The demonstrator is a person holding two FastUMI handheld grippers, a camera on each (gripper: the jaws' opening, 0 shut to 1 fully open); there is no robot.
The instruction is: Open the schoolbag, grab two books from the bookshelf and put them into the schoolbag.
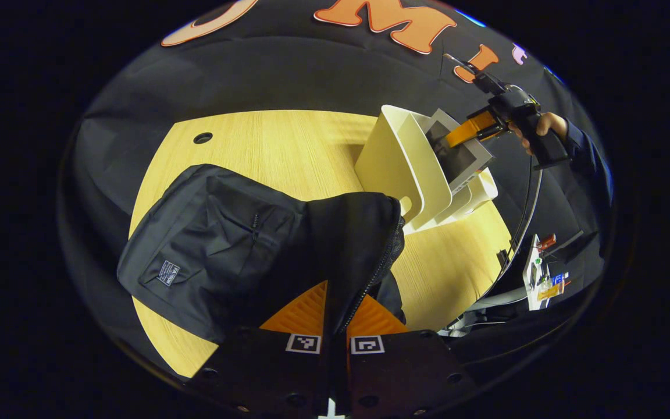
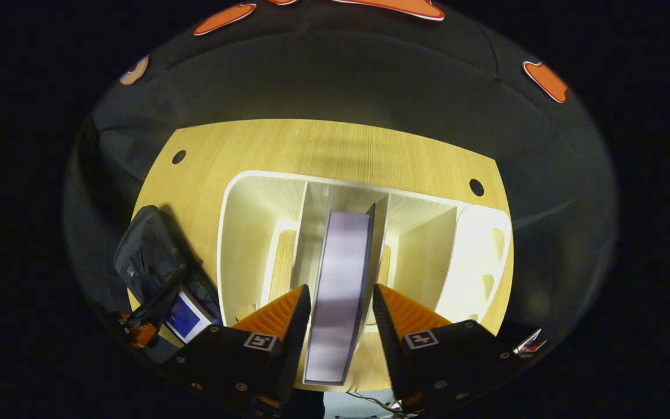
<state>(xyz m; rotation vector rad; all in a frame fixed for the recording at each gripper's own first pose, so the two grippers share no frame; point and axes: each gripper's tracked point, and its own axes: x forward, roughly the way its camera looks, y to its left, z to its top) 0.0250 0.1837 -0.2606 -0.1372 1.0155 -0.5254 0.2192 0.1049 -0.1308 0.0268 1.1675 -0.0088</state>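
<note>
A black schoolbag [image 1: 213, 250] lies on the wooden table [image 1: 288, 145]. My left gripper [image 1: 339, 294] is shut on the bag's zipper edge [image 1: 390, 250] and holds the flap up. The white bookshelf [image 1: 410, 169] stands behind the bag, to the right. In the right gripper view I look down into the bookshelf [image 2: 253, 233], where my right gripper [image 2: 341, 294] is shut on an upright book [image 2: 341, 262] with a pale lilac edge, in a middle slot. Farther off, the right gripper [image 1: 474, 128] grips that grey book [image 1: 463, 160] at its top. A blue-covered book [image 2: 184, 317] shows inside the schoolbag [image 2: 149, 256].
A hand and dark sleeve [image 1: 550, 125] hold the right gripper. A cable [image 1: 521, 233] hangs from it past the table's right edge, where small electronics [image 1: 541, 273] lie. Round holes [image 2: 476, 187] mark the table's far corners. The bookshelf's other slots stand vacant.
</note>
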